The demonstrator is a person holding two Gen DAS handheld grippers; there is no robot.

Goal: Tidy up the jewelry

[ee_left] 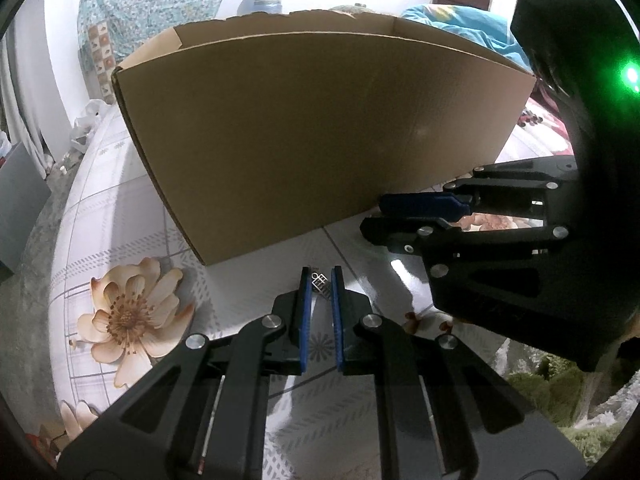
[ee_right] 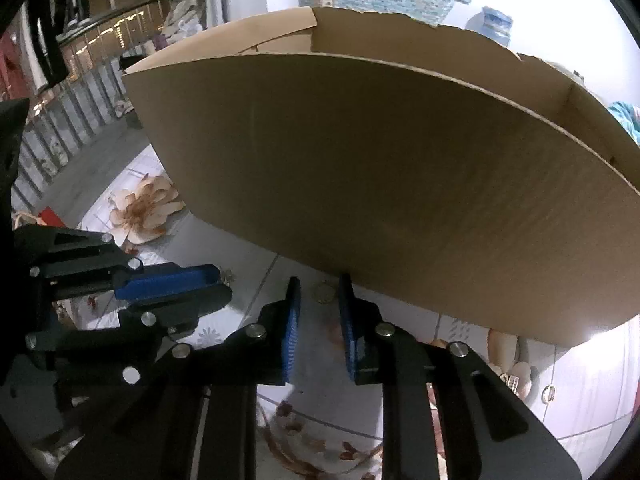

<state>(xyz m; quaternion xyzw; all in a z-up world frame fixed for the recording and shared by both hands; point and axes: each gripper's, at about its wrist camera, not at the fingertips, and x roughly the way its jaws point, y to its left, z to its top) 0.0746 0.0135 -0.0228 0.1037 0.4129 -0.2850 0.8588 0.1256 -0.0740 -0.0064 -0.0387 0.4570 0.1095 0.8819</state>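
Pendant (ee_left: 320, 282) pinched in left claw (ee_left: 321, 276), right claw (ee_right: 319, 292) nearly closed — gripping nothing, box (ee_left: 320, 128) behind

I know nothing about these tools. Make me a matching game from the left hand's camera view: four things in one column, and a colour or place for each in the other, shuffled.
Things:
1. cardboard box
2. silver charm
3. printed flower
4. finger pads

Colour or place:
A. blue
B. plain brown, standing upright at the back
C. between the fingertips of the left gripper
D. flat on the tablecloth, to the left of the left gripper

Pairs: 1-B, 2-C, 3-D, 4-A
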